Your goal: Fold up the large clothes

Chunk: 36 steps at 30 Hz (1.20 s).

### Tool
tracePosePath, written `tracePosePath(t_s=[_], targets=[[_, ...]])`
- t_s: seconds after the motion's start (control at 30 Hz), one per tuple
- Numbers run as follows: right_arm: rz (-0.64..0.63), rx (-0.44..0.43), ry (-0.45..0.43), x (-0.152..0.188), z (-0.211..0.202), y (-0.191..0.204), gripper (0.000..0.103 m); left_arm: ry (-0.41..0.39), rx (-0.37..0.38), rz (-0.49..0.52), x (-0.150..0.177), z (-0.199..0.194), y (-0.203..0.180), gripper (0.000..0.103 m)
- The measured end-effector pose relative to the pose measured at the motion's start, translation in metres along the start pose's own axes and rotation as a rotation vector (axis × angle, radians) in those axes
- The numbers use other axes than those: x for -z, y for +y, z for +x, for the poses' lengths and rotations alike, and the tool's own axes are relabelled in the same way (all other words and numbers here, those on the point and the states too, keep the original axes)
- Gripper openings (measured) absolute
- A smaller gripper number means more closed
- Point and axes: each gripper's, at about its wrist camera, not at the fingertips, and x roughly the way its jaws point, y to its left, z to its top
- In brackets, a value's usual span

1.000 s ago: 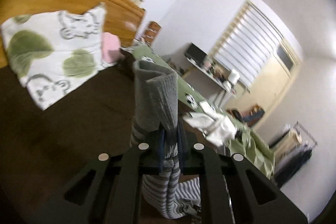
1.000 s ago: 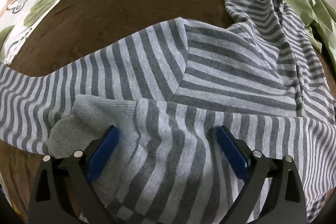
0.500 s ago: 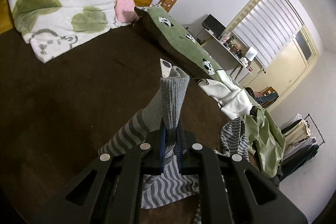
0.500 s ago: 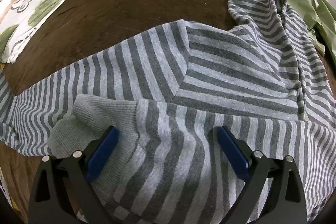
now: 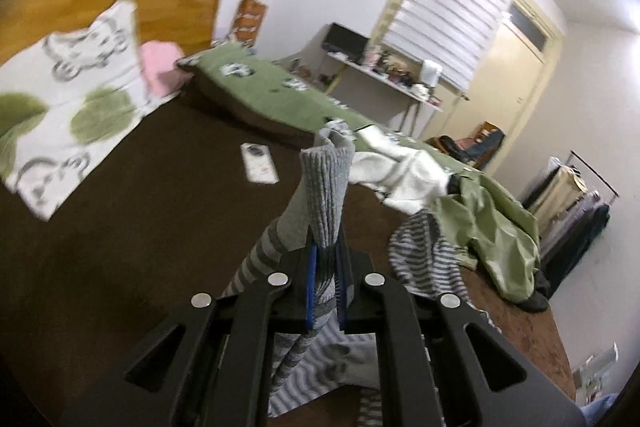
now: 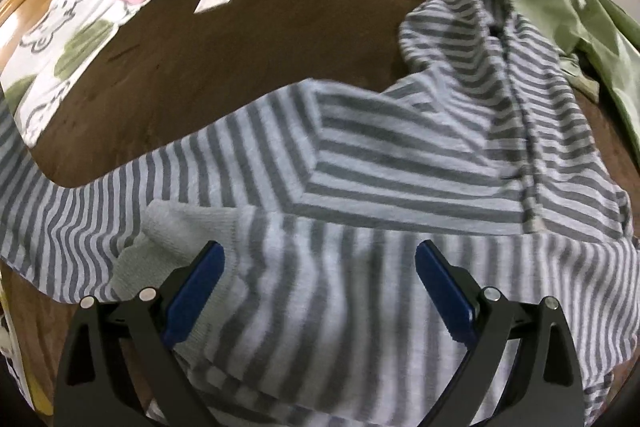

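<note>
The left gripper [image 5: 325, 281] clamps the ribbed cuff [image 5: 326, 183] of a striped sweater [image 6: 360, 163] sprawled over a brown bedspread [image 6: 224, 67]; the right gripper [image 6: 320, 287] hovers spread wide above its near edge, bare bedspread beyond.

Striped sweater [image 6: 360, 163] motion-blurred – hem cut off at bottom edge; shelf clutter [image 5: 396, 71] unreadable.

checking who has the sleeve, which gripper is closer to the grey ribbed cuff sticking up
Left. The left gripper is shut on that cuff. The right gripper hangs open over the striped sweater body.
</note>
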Motion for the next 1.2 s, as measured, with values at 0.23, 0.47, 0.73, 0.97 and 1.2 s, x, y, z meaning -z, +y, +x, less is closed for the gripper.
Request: tracePosePath(t_s=[0.23, 0.47, 0.73, 0.97, 1.2], targets=[[0.101, 0.028, -0.026, 0.007, -0.031, -0.051, 0.095, -0.021, 0.15, 0.095, -0.023, -0.001, -0.073, 0.01], [0.205, 0.09, -0.059, 0.025, -0.075, -0.124, 0.095, -0.036, 0.326, 0.137, -0.034, 0.006, -0.16, 0.01], [0.355, 0.148, -0.075, 0.056, -0.114, -0.216, 0.095, 0.023, 0.527, 0.167, -0.011, 0.029, -0.27, 0.01], [0.397, 0.209, -0.089, 0.085, -0.141, -0.279, 0.095, 0.16, 0.631, 0.213, 0.044, 0.064, -0.347, 0.01], [0.463, 0.242, -0.083, 0.116, -0.163, -0.338, 0.095, 0.294, 0.62, 0.237, 0.126, 0.101, -0.394, 0.01]])
